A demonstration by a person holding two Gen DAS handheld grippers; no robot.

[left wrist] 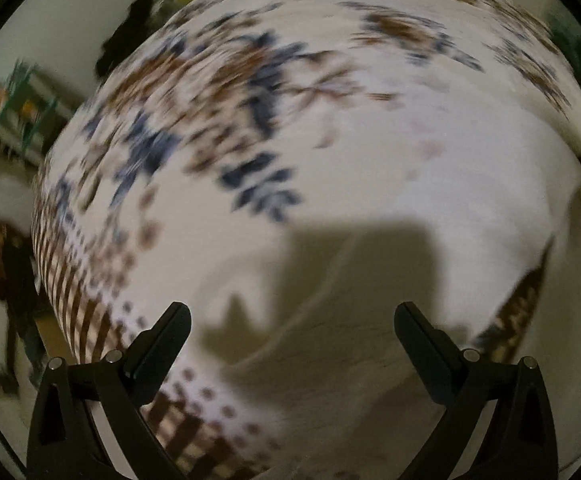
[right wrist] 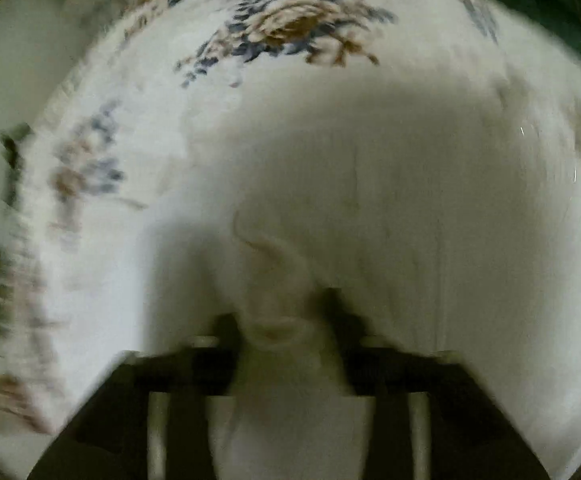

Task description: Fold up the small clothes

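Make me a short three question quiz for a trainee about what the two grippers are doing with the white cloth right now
1. True or false: the left hand-held gripper is shut on the white garment.
2. Which hand-held gripper has fabric pinched between its fingers? A) left B) right C) neither
3. Fill in: the floral sheet under the garment is printed with blue and ____ flowers.

Key: 1 false, its jaws stand wide apart with nothing between them. 2 B, the right hand-held gripper holds a bunched fold of the garment. 3 brown.
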